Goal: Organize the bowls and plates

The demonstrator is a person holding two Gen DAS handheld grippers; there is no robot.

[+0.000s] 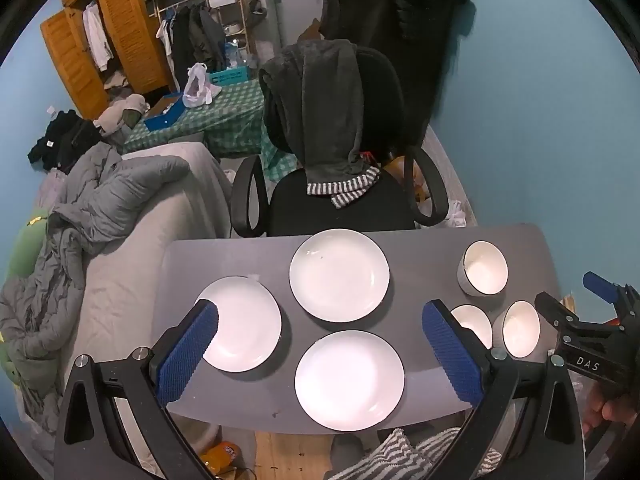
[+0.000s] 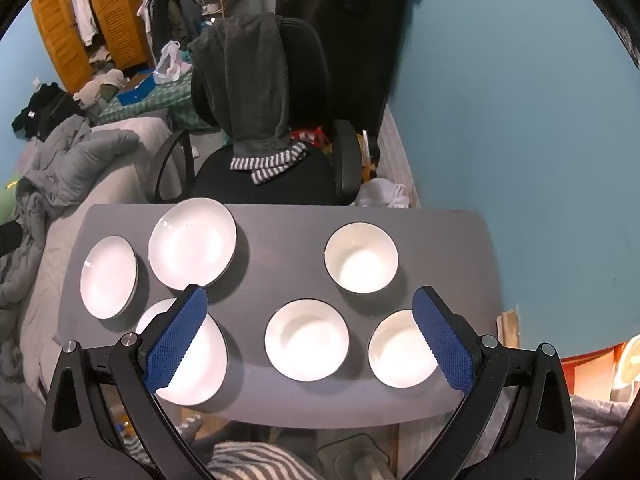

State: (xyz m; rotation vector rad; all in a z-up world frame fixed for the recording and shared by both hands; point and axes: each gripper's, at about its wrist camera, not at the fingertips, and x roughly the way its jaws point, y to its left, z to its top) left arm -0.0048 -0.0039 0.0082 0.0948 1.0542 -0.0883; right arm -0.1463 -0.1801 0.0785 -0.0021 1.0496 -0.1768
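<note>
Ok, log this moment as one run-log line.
left gripper: open, empty | right gripper: open, empty | plates: three, unstacked | bowls: three, unstacked | table

grey table (image 2: 280, 236) | on it: three white plates (image 1: 339, 275), three white bowls (image 2: 361, 258), all apart

Three plates (image 1: 339, 275) and three bowls (image 1: 485, 267) sit apart on the table (image 1: 420, 248); left gripper (image 1: 320, 344) hovers wide open above, right gripper (image 1: 576, 300) alongside
</note>
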